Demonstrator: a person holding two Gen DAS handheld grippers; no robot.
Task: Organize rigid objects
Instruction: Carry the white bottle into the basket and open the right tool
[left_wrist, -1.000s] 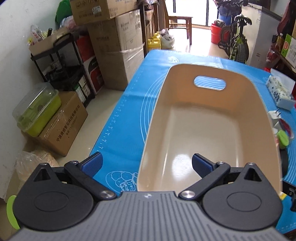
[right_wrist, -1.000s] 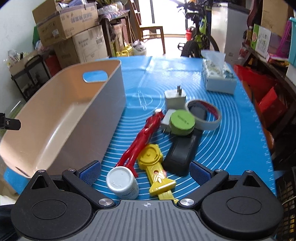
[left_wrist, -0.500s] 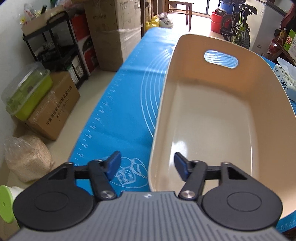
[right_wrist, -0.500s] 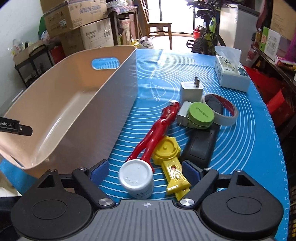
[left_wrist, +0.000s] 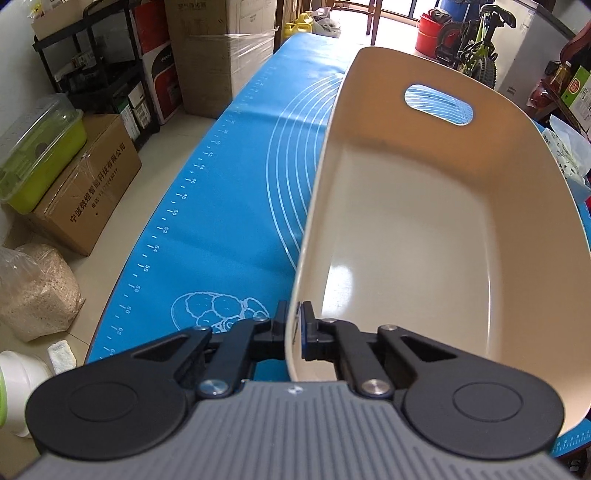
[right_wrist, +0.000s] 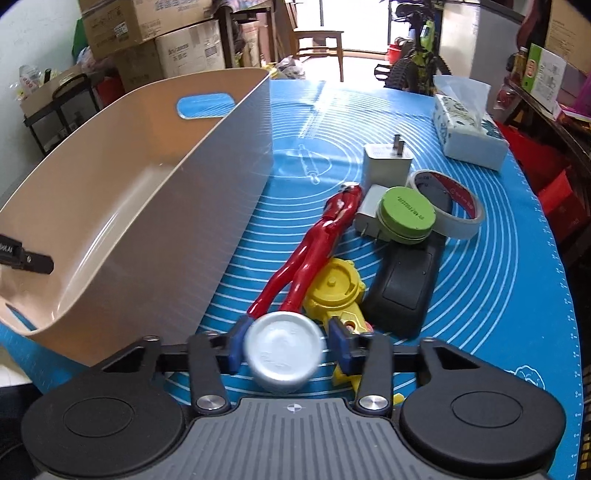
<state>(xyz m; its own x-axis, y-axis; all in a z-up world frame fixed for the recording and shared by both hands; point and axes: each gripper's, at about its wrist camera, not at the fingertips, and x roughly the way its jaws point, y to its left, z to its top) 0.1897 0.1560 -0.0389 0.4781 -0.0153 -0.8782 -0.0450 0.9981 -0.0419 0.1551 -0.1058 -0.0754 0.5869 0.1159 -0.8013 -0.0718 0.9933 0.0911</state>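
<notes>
Our left tool (left_wrist: 293, 334) pinches the bin (left_wrist: 424, 240) wall; our right tool (right_wrist: 284, 345) is closing around the bottle (right_wrist: 282, 350). Next we lift it toward ten o'clock into the bin.

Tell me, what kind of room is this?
Probably a storeroom or cluttered spare room in a home: stacked cardboard boxes, a parked bicycle, and a metal shelf crammed with stuff stand around the work table.

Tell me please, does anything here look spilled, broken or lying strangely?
Nothing looks spilled or broken. The beige bin is empty, its wall clamped by the left gripper. The loose items lie heaped beside it; the green-lidded tin leans on a white charger.
</notes>
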